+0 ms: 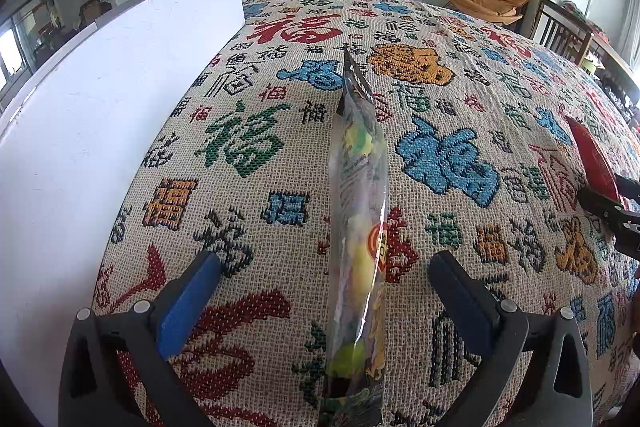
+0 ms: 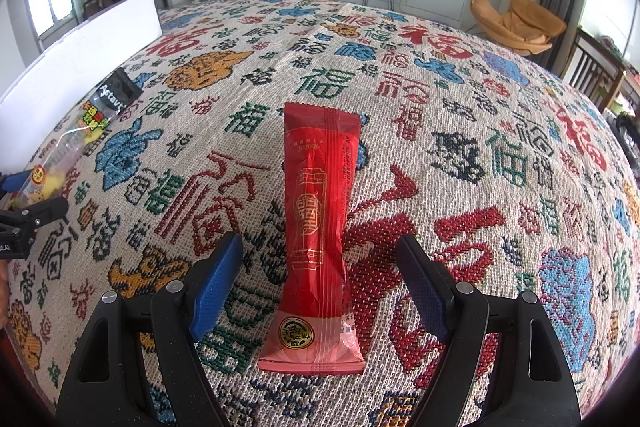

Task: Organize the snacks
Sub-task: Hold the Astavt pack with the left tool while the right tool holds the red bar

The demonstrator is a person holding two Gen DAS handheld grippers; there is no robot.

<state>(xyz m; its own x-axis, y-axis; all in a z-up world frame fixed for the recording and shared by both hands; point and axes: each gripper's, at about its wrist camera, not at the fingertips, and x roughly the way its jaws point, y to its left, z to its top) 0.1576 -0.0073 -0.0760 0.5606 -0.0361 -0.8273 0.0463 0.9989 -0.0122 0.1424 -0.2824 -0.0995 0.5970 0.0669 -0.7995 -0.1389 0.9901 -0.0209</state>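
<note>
Left wrist view: I look down along my left gripper (image 1: 324, 271), whose two blue-padded fingers (image 1: 188, 303) stand wide apart at the bottom of the picture. Between them, touching neither pad, a long clear snack bag (image 1: 358, 227) with a black top and yellow pieces inside stands on its edge and runs away from me. It rests on a woven tablecloth (image 1: 248, 107) covered in coloured Chinese characters. A white board (image 1: 100, 107) stands upright along the cloth's left edge. At the far right edge I see the tip of a red snack packet (image 1: 592, 159) with part of my other gripper beside it.

Right wrist view: I look down along my right gripper (image 2: 320, 267). Its jaws are spread wide, with the blue pads (image 2: 216, 283) clear of the red snack packet (image 2: 318, 227) that lies flat on the tablecloth (image 2: 440, 107) between them, its sealed end nearest me and a gold round seal printed near that end. At the far left the clear snack bag (image 2: 92, 131) lies close to the white board (image 2: 80, 59), with a finger of the left gripper (image 2: 28, 219) beside it.
</note>
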